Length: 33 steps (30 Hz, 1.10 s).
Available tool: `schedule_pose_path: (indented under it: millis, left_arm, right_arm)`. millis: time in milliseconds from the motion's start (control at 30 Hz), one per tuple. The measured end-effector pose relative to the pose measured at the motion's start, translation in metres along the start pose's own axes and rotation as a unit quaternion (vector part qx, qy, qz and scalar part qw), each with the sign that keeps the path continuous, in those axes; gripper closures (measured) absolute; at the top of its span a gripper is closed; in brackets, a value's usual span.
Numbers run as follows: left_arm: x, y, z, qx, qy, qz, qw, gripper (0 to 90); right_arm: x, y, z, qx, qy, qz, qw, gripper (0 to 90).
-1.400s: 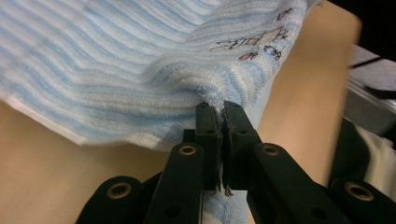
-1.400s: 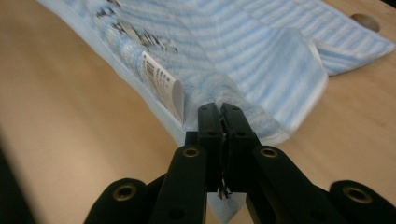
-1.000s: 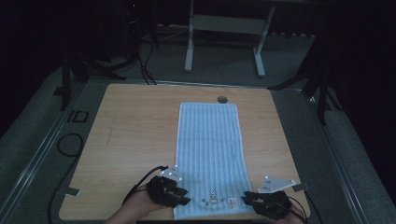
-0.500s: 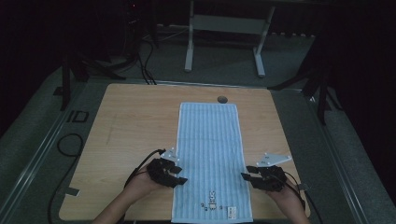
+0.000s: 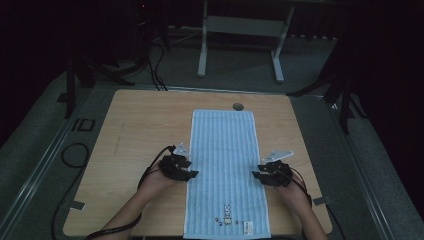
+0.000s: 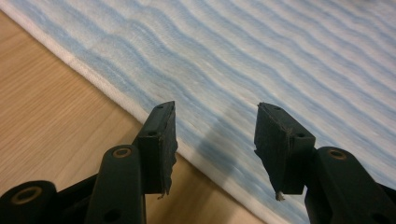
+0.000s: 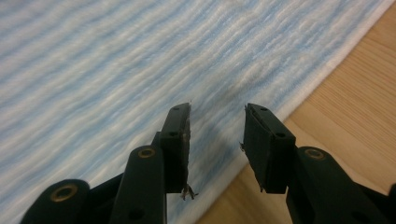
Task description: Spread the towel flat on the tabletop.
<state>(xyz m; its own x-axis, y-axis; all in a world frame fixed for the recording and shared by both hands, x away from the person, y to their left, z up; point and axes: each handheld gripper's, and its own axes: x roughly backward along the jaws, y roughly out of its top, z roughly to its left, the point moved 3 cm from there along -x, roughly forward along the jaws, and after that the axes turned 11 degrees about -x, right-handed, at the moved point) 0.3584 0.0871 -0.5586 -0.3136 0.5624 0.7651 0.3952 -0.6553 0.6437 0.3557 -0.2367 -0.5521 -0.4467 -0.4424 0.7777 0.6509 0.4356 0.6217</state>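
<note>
A light-blue striped towel (image 5: 225,150) lies flat and lengthwise down the middle of the wooden table (image 5: 145,120), with a small printed figure and a label at its near end. My left gripper (image 5: 190,173) sits at the towel's left long edge, about halfway along. Its jaws have just been opening and stand open over the white hem, with only the flat towel (image 6: 280,56) below the left gripper (image 6: 215,140). My right gripper (image 5: 256,175) mirrors it at the right edge. Its jaws have also just been opening over the towel (image 7: 116,60), and the right gripper (image 7: 217,135) grips nothing.
A small dark round hole (image 5: 238,106) sits in the table just beyond the towel's far end. A black cable (image 5: 67,152) loops off the table's left side. A grey metal stand (image 5: 240,25) is on the floor behind. Bare wood flanks the towel.
Both hands have moved away from the towel's near corners, forward along its long edges to about mid-length. The jaws of both grippers stand wider than before.
</note>
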Motion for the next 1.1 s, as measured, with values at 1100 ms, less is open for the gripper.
schedule_pose_path:
  millis: [1100]
  left_arm:
    - [0.005, 0.019, 0.008, 0.004, 0.012, 0.005, 0.9999, 42.7]
  right_arm:
    - [0.022, 0.004, -0.026, -0.029, -0.011, -0.017, 0.9994, 52.5]
